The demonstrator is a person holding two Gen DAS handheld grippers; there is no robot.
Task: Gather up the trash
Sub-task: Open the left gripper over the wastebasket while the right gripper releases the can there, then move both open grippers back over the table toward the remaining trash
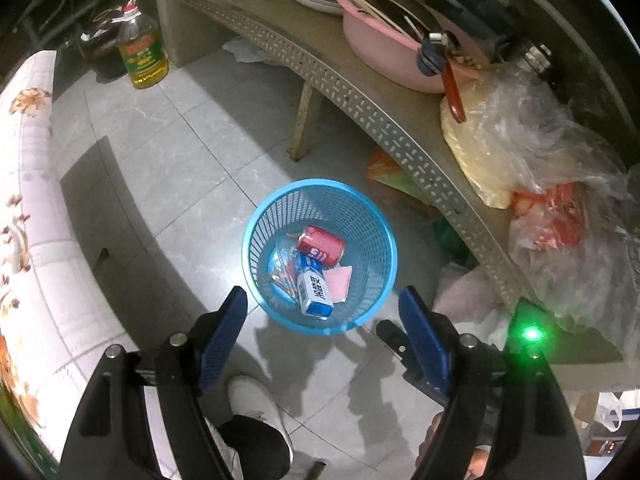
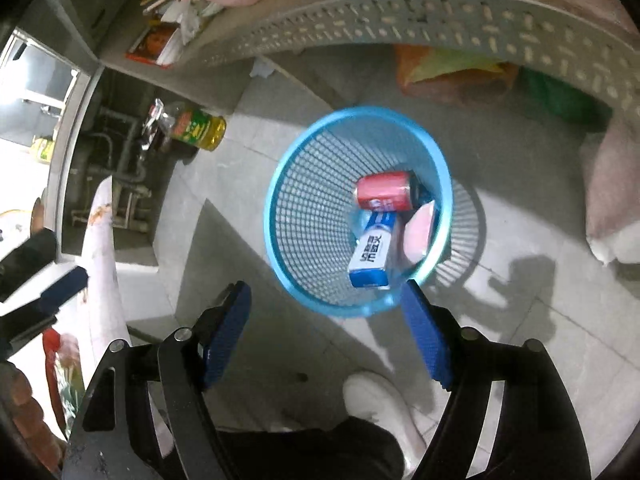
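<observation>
left gripper (image 1: 322, 304): jaws spread wide, nothing between them, hanging above the tiled floor (image 1: 168, 152)
right gripper (image 2: 326, 300): jaws also wide apart, holding nothing; right blue finger tip overlaps the near rim of the bin in its own view
trash bin (image 1: 256, 224): blue mesh basket standing upright on the floor, just beyond both sets of fingertips, roughly centred between the jaws in both views (image 2: 296, 208)
bin contents: red soda can (image 1: 320, 245) lying on its side at the far side; blue-and-white carton (image 1: 315, 290) lying lengthwise near side, one end touching the can; pink paper scrap (image 1: 338, 282) right of the carton; crinkled clear wrapper (image 1: 284, 264) left of the carton
same contents, right wrist: can (image 2: 386, 191), carton (image 2: 370, 256), pink scrap (image 2: 418, 236)
trash vs jaws: all of it inside the bin, below and ahead of the fingertips, not touched by either gripper
table (image 1: 360, 104): grey perforated edge, far right of the bin, bin stands beside it
pink basin (image 1: 372, 40): on the table, holds chopsticks and dishes
plastic bags (image 1: 552, 184): heaped on the near right end of the table
oil bottle (image 1: 142, 54): upright on the floor, far left, well apart from the bin
shoe (image 1: 252, 400): white, on the floor near the gripper bodies
</observation>
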